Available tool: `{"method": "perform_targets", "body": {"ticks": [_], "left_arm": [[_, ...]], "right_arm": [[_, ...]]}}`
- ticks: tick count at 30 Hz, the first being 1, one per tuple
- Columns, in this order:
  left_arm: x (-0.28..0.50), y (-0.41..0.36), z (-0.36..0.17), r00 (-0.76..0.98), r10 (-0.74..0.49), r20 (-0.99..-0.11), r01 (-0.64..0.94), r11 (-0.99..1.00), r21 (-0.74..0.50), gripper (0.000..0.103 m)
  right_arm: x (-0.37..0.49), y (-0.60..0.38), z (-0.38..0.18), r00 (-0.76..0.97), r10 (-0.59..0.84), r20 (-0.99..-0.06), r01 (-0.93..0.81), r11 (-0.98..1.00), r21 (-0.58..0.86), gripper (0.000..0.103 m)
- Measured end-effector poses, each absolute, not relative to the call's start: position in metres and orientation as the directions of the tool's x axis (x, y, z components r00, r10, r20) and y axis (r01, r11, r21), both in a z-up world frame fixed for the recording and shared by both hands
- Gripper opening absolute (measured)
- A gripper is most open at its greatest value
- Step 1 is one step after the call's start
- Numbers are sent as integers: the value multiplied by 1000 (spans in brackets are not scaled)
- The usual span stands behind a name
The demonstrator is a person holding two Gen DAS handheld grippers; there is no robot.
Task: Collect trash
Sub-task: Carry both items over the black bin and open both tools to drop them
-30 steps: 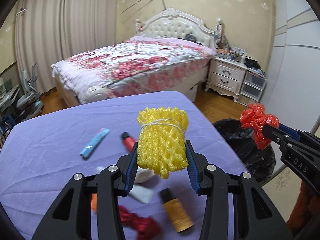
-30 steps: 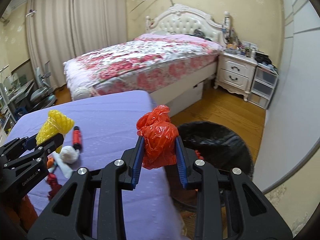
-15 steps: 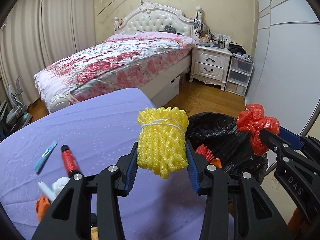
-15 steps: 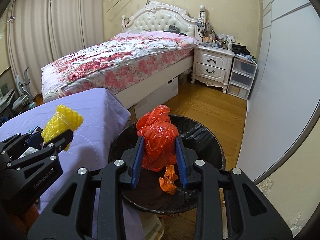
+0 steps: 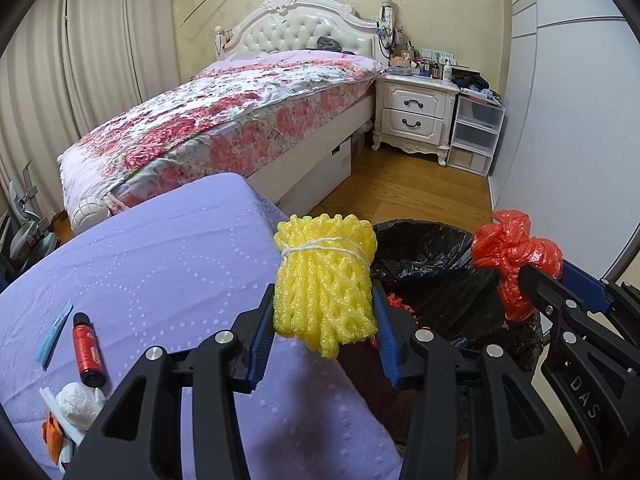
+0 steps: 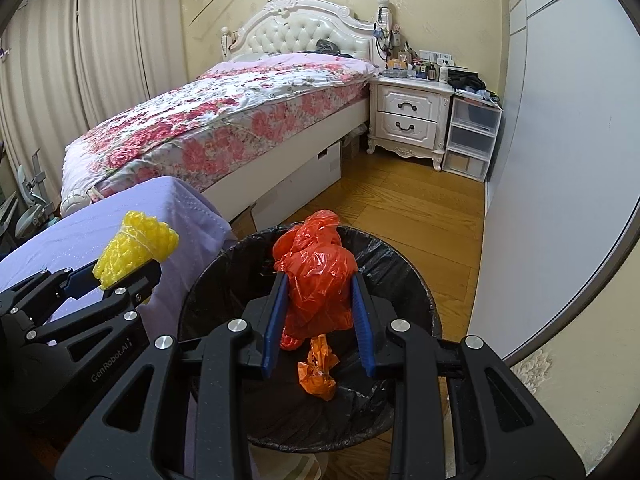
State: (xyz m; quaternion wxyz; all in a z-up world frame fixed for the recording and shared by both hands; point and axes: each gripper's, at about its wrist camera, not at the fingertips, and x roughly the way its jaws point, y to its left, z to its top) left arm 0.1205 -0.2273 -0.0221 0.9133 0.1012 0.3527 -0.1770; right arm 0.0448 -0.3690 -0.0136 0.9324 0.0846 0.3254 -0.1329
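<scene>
My left gripper is shut on a yellow foam net bundle tied with white string, held at the right edge of the purple table, beside the black-lined trash bin. My right gripper is shut on a crumpled red plastic bag, held over the bin's opening. An orange wad lies inside the bin. Each gripper shows in the other's view: the right one with the red bag, the left one with the yellow bundle.
On the table's left lie a red tube, a blue strip, a white wad and an orange scrap. A floral bed, a white nightstand and plastic drawers stand behind. A white wardrobe is on the right.
Both grippers have moved right, off the table towards the bin. The right gripper with the red bag is now over the bin's opening. Both grips are unchanged.
</scene>
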Motion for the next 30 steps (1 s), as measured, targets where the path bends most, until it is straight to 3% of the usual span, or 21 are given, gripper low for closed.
{"method": "perform_targets", "body": {"ticks": [4,6,9,16,19,30], "left_arm": [[124,-232,-26,690,-233,-685,384,920,73,51],[125,-233,-27,693,-222,-686,375,923,80,67],[125,-231,-24,698,-228,-679,371,926,70,75],[125,-229,-23,695,-231,-681,363,930,56,81],[125,-227,-22,692,-232,-684,360,932,48,81],[115,-210,-11,693,-226,-685,333,943,25,83]], "right_arm": [[49,-372,-16,749,-198,-632,307,949,66,33],[50,-373,-17,747,-201,-634,307,950,60,36],[51,-376,-18,746,-213,-630,315,948,53,42],[48,-379,-15,743,-239,-625,345,937,50,48],[45,-380,-12,740,-258,-621,362,931,44,57],[31,-376,-2,744,-268,-612,375,926,51,72]]}}
